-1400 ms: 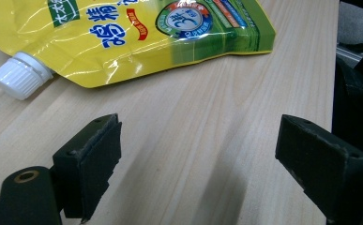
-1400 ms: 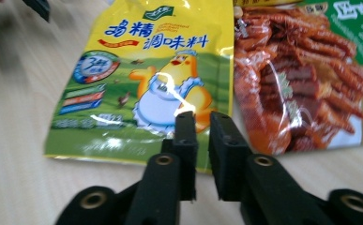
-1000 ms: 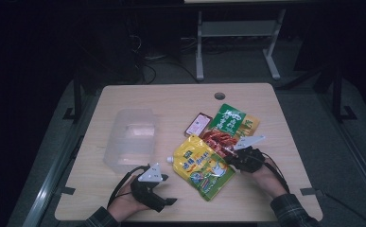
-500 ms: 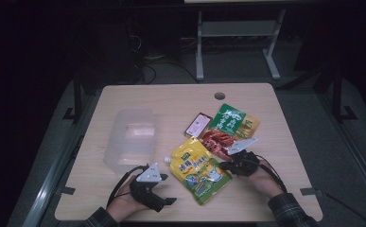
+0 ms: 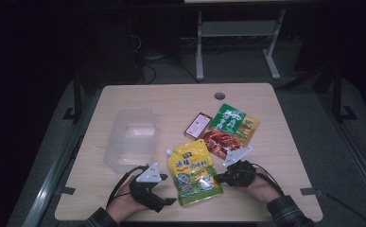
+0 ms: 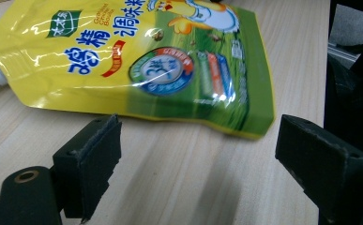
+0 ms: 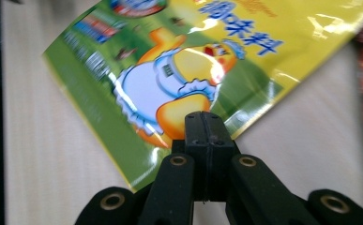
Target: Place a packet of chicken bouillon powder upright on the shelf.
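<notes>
A: Why does the right gripper (image 5: 220, 178) sit so low against the yellow pouch (image 5: 193, 171)?

B: Its 2 jaws are pressed together on the pouch's edge, as the right gripper view shows: the pads meet right at the rim of the yellow pouch (image 7: 179, 70), just below the printed duck. A thin flat edge is the easiest part of a limp bag to pinch.

A: And where is the pouch lying?

B: Flat on the table (image 5: 171, 97), near the front edge, between the 2 hands. Its spout points toward the clear plastic box (image 5: 131, 137) on the left half.

A: The left gripper (image 5: 164, 189)?

B: Spread wide and holding nothing. In the left gripper view the pads (image 6: 92, 161) straddle bare wood just short of the pouch's green bottom end (image 6: 216, 79). I judge it waits there to take the other end.

A: The rest?

B: A green and red packet (image 5: 228, 127) and a small red packet (image 5: 198, 124) lie toward the middle, apart from the pouch.
</notes>
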